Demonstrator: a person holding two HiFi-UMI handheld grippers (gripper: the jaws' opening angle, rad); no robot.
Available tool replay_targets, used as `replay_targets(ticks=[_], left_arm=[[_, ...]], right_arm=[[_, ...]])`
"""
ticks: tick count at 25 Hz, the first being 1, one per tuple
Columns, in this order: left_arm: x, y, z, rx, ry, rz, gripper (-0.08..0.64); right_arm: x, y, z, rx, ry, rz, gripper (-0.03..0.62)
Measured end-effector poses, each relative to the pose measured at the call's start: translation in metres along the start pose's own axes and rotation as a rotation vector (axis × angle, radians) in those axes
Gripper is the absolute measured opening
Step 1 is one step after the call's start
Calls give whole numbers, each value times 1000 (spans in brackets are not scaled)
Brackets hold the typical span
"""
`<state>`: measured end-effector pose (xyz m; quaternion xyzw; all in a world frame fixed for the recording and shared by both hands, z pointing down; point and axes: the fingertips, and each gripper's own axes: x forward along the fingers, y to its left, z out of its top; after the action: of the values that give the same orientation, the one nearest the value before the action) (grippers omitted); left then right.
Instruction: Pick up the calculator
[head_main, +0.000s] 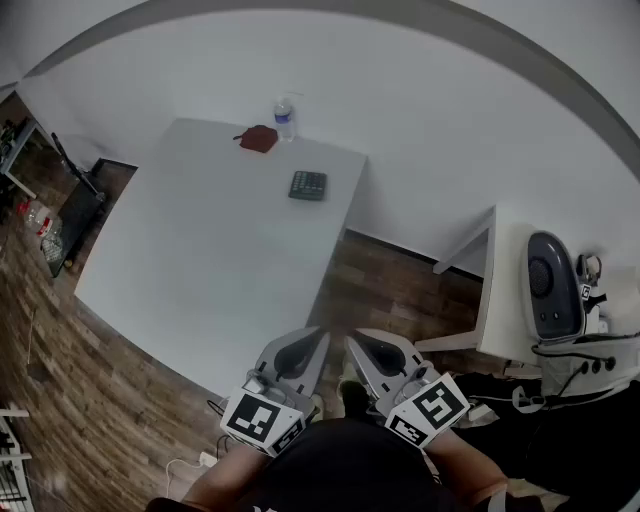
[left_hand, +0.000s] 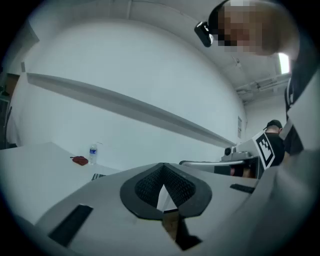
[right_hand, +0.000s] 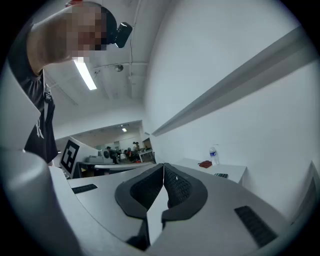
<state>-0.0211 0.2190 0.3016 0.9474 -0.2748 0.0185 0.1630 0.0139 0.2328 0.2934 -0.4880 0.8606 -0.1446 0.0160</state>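
Jaws on the left hand-held gripper (head_main: 300, 348) are closed tip to tip, with nothing caught between them; those on the right hand-held gripper (head_main: 370, 352) are closed likewise and hold nothing. Both are held side by side at the near corner of the white tabletop (head_main: 200, 260), beside wooden floor (head_main: 380, 290), and are pointed roughly level toward its far end. The calculator (head_main: 308, 185) is laid flat close to the tabletop's far right edge, well apart from both; a water bottle (head_main: 284, 119) is stood upright at the far edge, with a dark red item (head_main: 258, 138) just beside it; the calculator is set nearer than these two.
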Motion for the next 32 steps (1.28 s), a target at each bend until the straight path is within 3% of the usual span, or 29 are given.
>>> replay_targets(ticks=[7,15,22,32], left_arm=[[66,11,28,30,-24,48,5],[118,30,33,40,-4,94,5],[148,77,26,25,-3,125,5],[188,184,0,-49,-31,156,5]], right_arm=[[19,-67,27,-2,11,64,15],[44,-119,36,-4,33,112,15],[93,-151,17,-35,93,116,15],[214,-218,-39,-115,207,68,15]])
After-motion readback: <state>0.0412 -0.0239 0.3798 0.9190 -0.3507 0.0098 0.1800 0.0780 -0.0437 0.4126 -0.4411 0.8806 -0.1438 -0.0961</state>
